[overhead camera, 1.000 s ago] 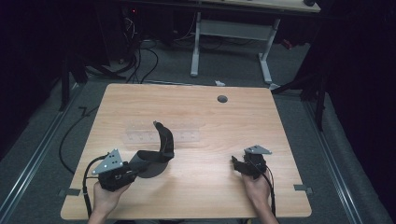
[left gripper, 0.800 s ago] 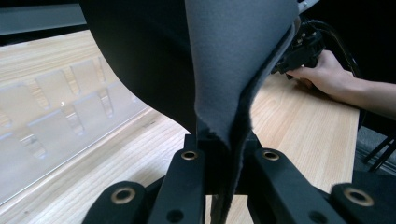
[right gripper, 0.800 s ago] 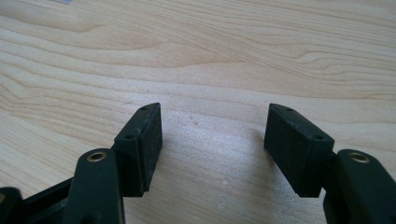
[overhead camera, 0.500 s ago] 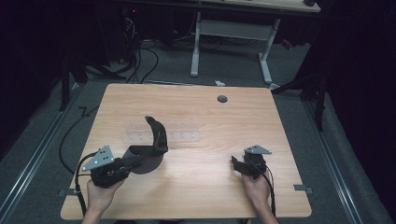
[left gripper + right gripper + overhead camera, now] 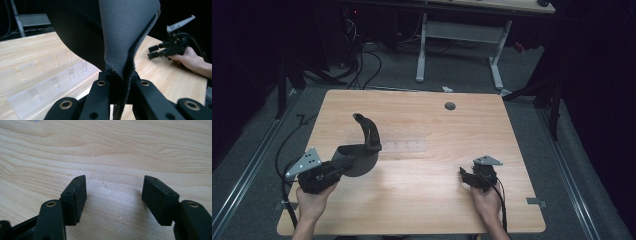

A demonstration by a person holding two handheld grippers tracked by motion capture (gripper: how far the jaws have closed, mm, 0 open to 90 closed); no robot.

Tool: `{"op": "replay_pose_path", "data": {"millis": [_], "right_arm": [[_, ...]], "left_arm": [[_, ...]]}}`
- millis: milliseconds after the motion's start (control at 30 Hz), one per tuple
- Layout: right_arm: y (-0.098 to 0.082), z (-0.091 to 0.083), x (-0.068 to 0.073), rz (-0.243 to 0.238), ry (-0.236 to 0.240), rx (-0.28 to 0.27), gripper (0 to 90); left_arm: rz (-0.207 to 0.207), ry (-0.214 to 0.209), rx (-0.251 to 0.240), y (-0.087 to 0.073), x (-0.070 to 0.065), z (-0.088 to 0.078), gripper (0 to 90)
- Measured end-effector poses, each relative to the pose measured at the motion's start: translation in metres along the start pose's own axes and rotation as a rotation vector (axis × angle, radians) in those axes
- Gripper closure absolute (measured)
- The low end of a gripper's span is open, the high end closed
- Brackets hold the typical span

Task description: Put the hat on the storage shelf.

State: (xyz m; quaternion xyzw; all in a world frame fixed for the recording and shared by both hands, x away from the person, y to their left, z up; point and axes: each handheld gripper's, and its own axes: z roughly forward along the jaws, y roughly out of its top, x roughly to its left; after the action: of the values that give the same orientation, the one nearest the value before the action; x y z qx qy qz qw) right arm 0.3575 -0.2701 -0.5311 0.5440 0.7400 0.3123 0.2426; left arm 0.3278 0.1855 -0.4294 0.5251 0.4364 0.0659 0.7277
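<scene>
The left hand [image 5: 314, 200] comes in over the table's near edge by its left corner, wrapped around the left gripper [image 5: 343, 159], which points toward the table's middle with its jaws pinched tight on a dark grey floppy piece [image 5: 125, 37]. The right hand [image 5: 486, 199] rests near the near edge toward the right corner, holding the right gripper [image 5: 467, 176] low and level, aimed left; its jaws stand apart with nothing between them.

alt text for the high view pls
A person's left gripper is shut on a dark grey curved felt piece, holding it up over a wooden table. The right gripper rests open on the table, and a clear plastic rack lies mid-table.
</scene>
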Motion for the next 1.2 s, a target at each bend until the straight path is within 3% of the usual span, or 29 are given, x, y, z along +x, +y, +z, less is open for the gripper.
{"op": "replay_pose_path", "data": {"millis": [833, 1200], "right_arm": [[0.0, 0.0, 0.0, -0.001, 0.001, 0.0, 36.3], [0.0, 0.0, 0.0, -0.001, 0.002, 0.001, 36.1]], "left_arm": [[0.029, 0.099, -0.088, 0.022, 0.02, 0.018, 86.7], [0.053, 0.137, -0.098, 0.026, 0.028, 0.024, 86.7]]}}
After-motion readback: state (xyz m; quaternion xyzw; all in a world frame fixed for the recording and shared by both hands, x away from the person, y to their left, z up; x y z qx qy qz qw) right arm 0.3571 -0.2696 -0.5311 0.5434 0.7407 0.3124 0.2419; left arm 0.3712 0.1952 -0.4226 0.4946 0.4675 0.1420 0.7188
